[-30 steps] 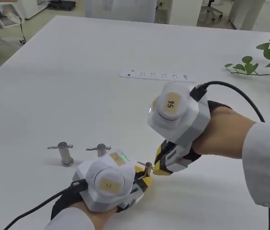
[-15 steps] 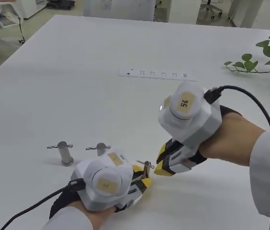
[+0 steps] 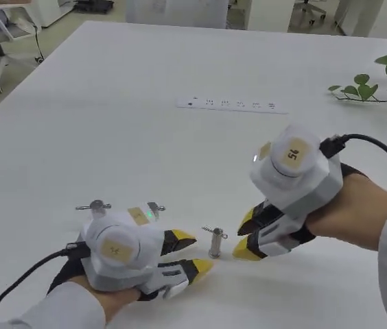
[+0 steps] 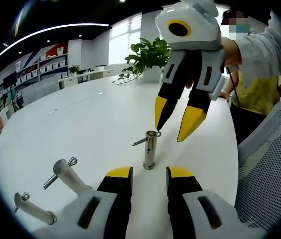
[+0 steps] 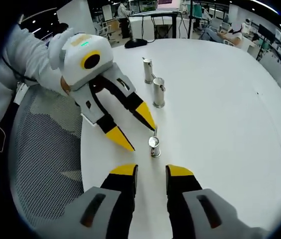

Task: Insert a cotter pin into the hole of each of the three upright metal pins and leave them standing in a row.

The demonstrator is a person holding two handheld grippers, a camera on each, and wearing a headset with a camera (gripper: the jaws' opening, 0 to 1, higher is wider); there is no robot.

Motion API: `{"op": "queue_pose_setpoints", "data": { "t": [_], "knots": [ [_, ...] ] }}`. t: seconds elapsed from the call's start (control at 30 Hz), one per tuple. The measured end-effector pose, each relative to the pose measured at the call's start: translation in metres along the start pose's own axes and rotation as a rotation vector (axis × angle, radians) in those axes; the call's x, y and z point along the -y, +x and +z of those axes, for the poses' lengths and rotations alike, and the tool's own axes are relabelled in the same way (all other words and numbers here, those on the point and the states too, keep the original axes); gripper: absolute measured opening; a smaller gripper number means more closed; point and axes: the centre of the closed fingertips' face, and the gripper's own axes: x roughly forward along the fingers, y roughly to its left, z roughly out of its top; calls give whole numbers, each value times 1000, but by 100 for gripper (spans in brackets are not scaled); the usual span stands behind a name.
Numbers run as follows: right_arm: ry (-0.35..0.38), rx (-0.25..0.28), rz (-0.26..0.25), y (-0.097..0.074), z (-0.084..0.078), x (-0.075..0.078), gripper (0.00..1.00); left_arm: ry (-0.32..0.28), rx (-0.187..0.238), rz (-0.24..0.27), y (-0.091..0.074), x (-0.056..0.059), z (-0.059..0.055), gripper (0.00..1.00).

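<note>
Gripper state: left gripper [image 3: 195,251] is spread and empty; right gripper [image 3: 243,238] is spread and empty too. Third pin [image 3: 215,243] stands upright on the surface [image 3: 180,151] between the two sets of tips, just beside both and touched by neither. Its long axis is vertical. Cotter pin [image 3: 210,231] is seated through the top hole, lying level and sticking out left. Neither gripper is clearly nearer. Middle pin [image 5: 158,92] and left pin [image 5: 147,69] stand further left, each cottered. Task is judged essentially done. Next, both grippers should be drawn straight back so the third pin isn't knocked.
</note>
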Motion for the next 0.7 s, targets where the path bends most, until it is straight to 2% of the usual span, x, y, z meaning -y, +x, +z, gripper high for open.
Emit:
{"op": "queue_pose_setpoints", "data": {
  "t": [0.07, 0.1, 0.27, 0.43, 0.53, 0.6, 0.7],
  "knots": [
    [13, 18, 3, 1, -1, -2, 26, 20, 15, -31, -7, 4, 3, 29],
    [21, 22, 2, 2, -1, -2, 27, 11, 13, -39, -11, 4, 3, 30],
    [44, 55, -20, 7, -4, -3, 30, 2, 55, -106, -30, 11, 13, 39],
    [77, 101, -36, 11, -4, -4, 30, 6, 95, -128, -51, 12, 24, 47],
    [90, 162, -57, 12, 1, -3, 30, 8, 124, -124, -63, 9, 29, 52],
    [88, 182, -62, 14, 2, -4, 30, 13, 150, -123, -73, 8, 34, 54],
    [95, 178, -66, 20, 0, -3, 29, 19, 177, -112, -85, 5, 40, 58]
  ]
}}
